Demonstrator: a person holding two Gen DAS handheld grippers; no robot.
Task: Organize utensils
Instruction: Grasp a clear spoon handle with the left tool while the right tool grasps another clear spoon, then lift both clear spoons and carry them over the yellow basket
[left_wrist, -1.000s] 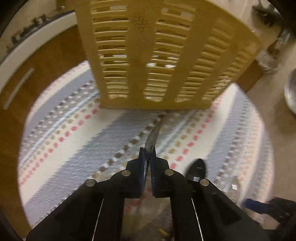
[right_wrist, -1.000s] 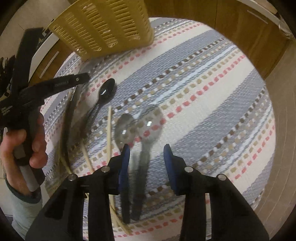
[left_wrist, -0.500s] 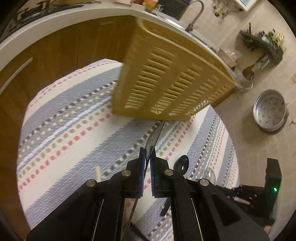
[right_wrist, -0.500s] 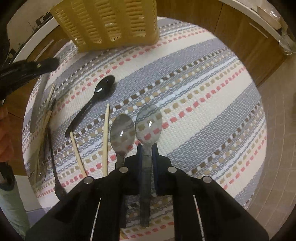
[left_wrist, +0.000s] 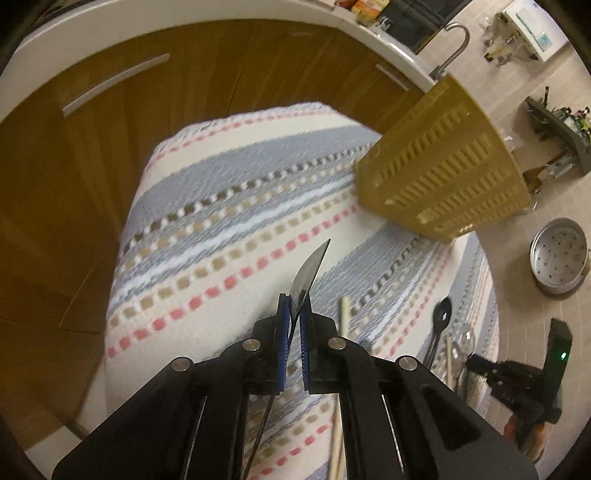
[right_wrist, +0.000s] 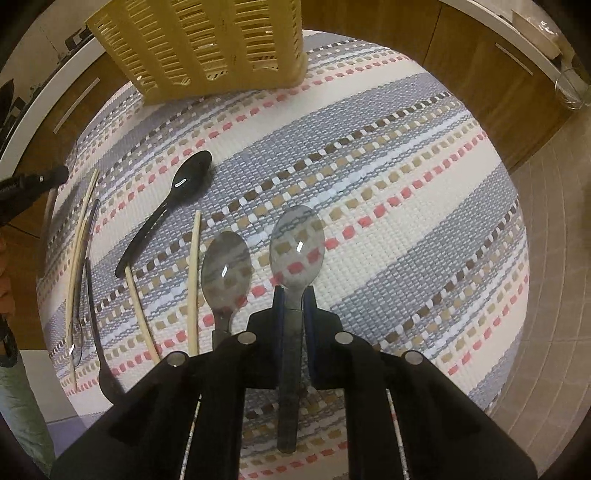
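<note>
Spoons, chopsticks and a knife are spread on a striped woven mat (right_wrist: 406, 155) that covers a round table, with a yellow slotted basket (right_wrist: 207, 40) standing at the mat's far edge. The right gripper (right_wrist: 294, 295) points steeply down, its jaws pinched narrow on the handle of a clear plastic spoon (right_wrist: 297, 247), whose bowl sticks out just beyond the fingertips. Just beside it on the left lies a second clear spoon (right_wrist: 226, 271), then a pale chopstick (right_wrist: 194, 277), a black spoon (right_wrist: 173, 203) lying at a slant, and more chopsticks near the mat's left edge. The left gripper (left_wrist: 294, 306) has its jaws nearly together on a thin dark knife (left_wrist: 309, 271), the blade tip pointing up and forward above the mat, well apart from the basket (left_wrist: 443, 166) at upper right. Wooden cabinet fronts (left_wrist: 92, 166) curve behind the table
</note>
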